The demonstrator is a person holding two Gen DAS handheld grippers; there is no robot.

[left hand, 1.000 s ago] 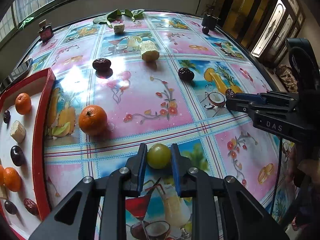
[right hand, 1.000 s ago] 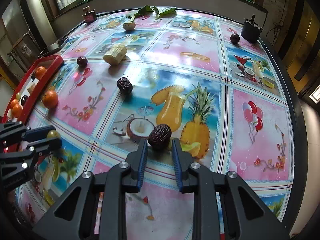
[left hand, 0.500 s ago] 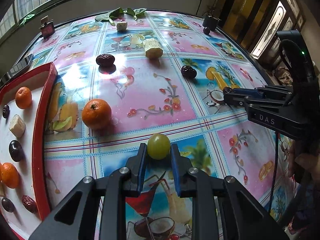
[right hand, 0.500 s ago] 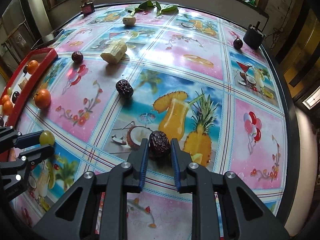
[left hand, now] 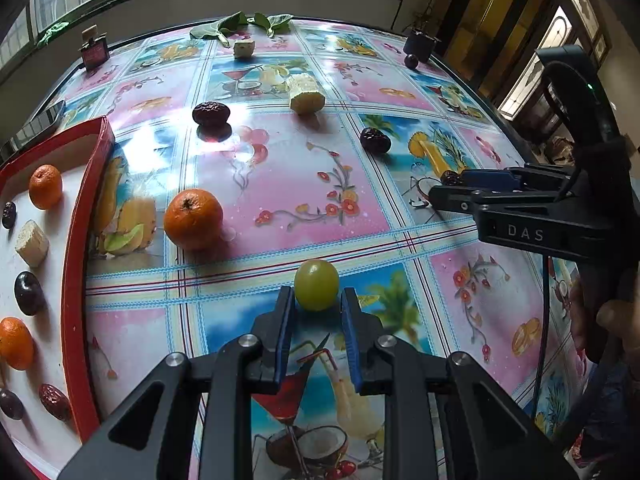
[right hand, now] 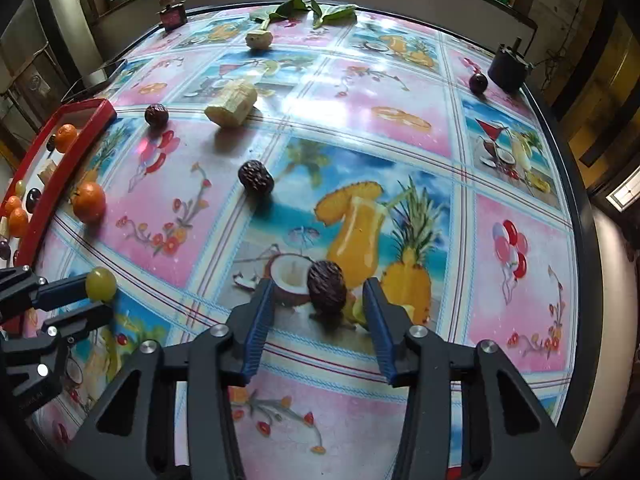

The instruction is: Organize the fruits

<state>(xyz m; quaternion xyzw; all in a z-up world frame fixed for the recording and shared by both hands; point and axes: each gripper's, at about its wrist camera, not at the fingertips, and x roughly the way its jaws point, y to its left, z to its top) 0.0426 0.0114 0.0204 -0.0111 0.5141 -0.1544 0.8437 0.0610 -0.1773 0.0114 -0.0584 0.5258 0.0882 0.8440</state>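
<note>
My left gripper (left hand: 316, 300) is shut on a green grape (left hand: 316, 285), which it holds just above the patterned tablecloth; the right wrist view shows that grape (right hand: 101, 284) at the lower left. My right gripper (right hand: 320, 292) has its jaws opening around a wrinkled dark date (right hand: 327, 286) that rests on the cloth, with a gap between it and each pad. The red tray (left hand: 80, 240) at the left holds small oranges, dates and a pale cut piece.
On the cloth lie an orange (left hand: 193, 218), two more dates (left hand: 211, 113) (left hand: 375, 140), a sugarcane chunk (left hand: 306, 98) and a smaller pale piece (right hand: 259, 38). Far off are a dark plum (right hand: 478, 82), a black pot (right hand: 508, 68), a perfume bottle (right hand: 172, 12) and leaves (right hand: 304, 8).
The right gripper closed on the date, then spread its fingers apart, leaving the date on the cloth between them. The left gripper has kept still with the grape.
</note>
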